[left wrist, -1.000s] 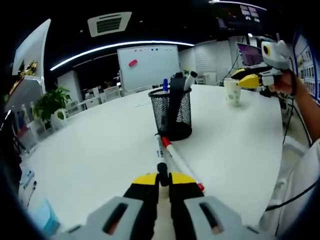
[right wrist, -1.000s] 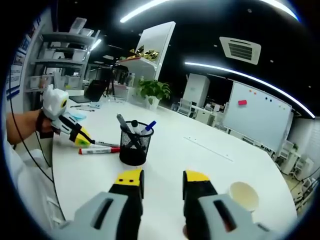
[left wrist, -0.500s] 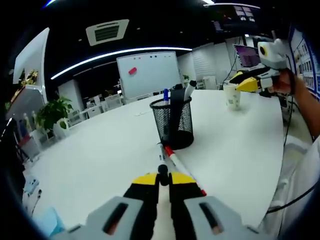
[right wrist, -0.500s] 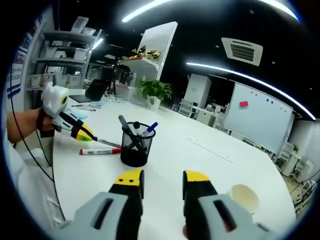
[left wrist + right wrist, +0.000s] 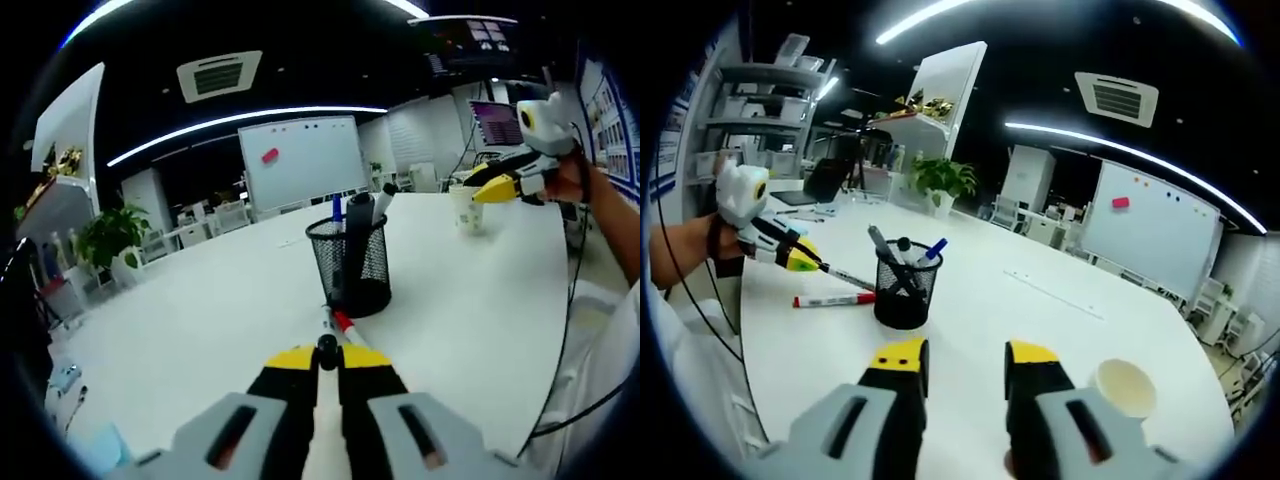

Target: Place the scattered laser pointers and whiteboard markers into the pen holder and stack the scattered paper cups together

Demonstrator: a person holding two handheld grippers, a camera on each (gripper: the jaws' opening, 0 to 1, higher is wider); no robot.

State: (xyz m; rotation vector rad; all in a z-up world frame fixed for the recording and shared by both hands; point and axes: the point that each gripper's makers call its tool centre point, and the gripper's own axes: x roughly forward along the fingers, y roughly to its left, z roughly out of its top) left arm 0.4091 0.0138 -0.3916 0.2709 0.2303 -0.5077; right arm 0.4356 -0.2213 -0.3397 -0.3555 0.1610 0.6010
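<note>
While clamped shut on a thin marker [image 5: 327, 322] in the left gripper view, the left gripper [image 5: 327, 356] sits low over the white table [image 5: 200, 320], pen lifted off the surface with its far end near the foot of the black mesh pen holder [image 5: 360, 266]. Standing upright near the table's middle, that holder, with a blue pen and dark and white-capped markers sticking out of its top. Just right of the held marker, lying on the table beside the holder's base, a red-capped marker [image 5: 345, 324]. Farther right, a paper cup [image 5: 466, 208] upright on the table, with the right gripper [image 5: 487, 190] beside it, gripped by a hand. Seen from the right gripper view, the right gripper [image 5: 962, 358] hangs released, jaws apart with bare table between them. To its right, close by, the paper cup [image 5: 1123, 389], mouth up. Ahead to the left, the pen holder [image 5: 903, 286]; left of it the red-capped marker [image 5: 833, 299] flat on the table, and above that the left gripper [image 5: 806, 264] pinching the thin marker [image 5: 847, 278] aimed toward the holder.
</note>
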